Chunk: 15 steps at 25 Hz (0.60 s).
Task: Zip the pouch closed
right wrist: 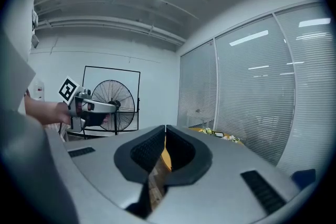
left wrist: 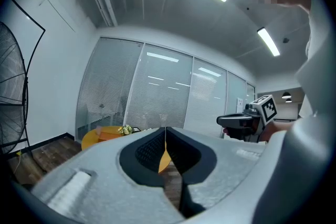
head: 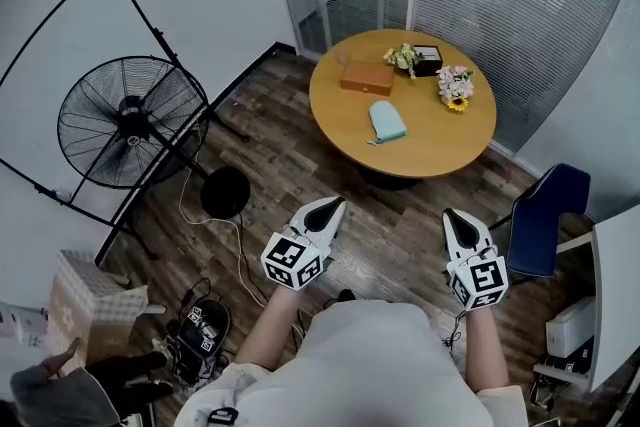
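The teal pouch (head: 387, 122) lies flat near the middle of the round wooden table (head: 470, 150), far ahead of both grippers. I cannot tell how its zip stands from here. My left gripper (head: 333, 205) hangs over the wooden floor in front of the person's body, its jaws together with nothing between them (left wrist: 166, 131). Level with it on the other side, my right gripper (head: 455, 215) is shut and empty too (right wrist: 165, 128). Only a sliver of the orange tabletop shows past each pair of jaws in the gripper views.
A brown box (head: 366, 77), a dark box (head: 428, 60) and two small flower bunches (head: 455, 87) share the table. A standing fan (head: 130, 120) and its cable are at the left, a blue chair (head: 545, 215) at the right, a cardboard box (head: 90, 300) at the lower left.
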{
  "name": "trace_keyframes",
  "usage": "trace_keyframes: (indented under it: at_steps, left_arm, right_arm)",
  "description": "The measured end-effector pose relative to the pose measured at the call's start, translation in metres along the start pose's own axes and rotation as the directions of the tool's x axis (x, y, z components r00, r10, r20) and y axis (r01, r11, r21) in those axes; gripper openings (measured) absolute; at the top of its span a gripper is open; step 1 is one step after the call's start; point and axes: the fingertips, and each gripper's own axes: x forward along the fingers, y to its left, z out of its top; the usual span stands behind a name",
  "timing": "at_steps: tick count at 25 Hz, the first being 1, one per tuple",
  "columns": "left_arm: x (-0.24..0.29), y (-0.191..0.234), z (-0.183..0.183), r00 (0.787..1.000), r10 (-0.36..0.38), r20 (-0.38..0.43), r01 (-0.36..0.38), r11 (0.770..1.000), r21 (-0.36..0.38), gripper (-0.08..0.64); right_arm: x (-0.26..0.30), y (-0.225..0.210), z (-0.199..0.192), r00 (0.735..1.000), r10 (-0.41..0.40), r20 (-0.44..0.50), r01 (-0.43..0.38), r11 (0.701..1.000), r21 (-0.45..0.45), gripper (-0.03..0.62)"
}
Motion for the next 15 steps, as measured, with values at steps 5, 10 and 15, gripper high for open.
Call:
trace_keyframes:
  at_steps: [5,10,15]
  left_arm:
    - [-0.001,0.007,-0.003,1.0,-0.008,-0.011,0.008,1.0,-0.015,0.021]
    - [-0.006,0.012,-0.009,0.999,-0.025,-0.025,0.025,0.999,-0.026,0.021]
    - [-0.011,0.022,-0.011,0.999,-0.035,-0.034,0.034,0.999,-0.042,0.023]
  right_arm:
    - [0.005,0.005,0.001,1.0,-0.008,-0.006,0.008,1.0,0.002,0.011]
    - [0.006,0.01,-0.001,0.999,-0.034,-0.005,0.034,0.999,0.018,0.011]
    - [0.012,0.02,-0.004,0.999,-0.037,-0.02,0.037,0.999,0.026,0.015]
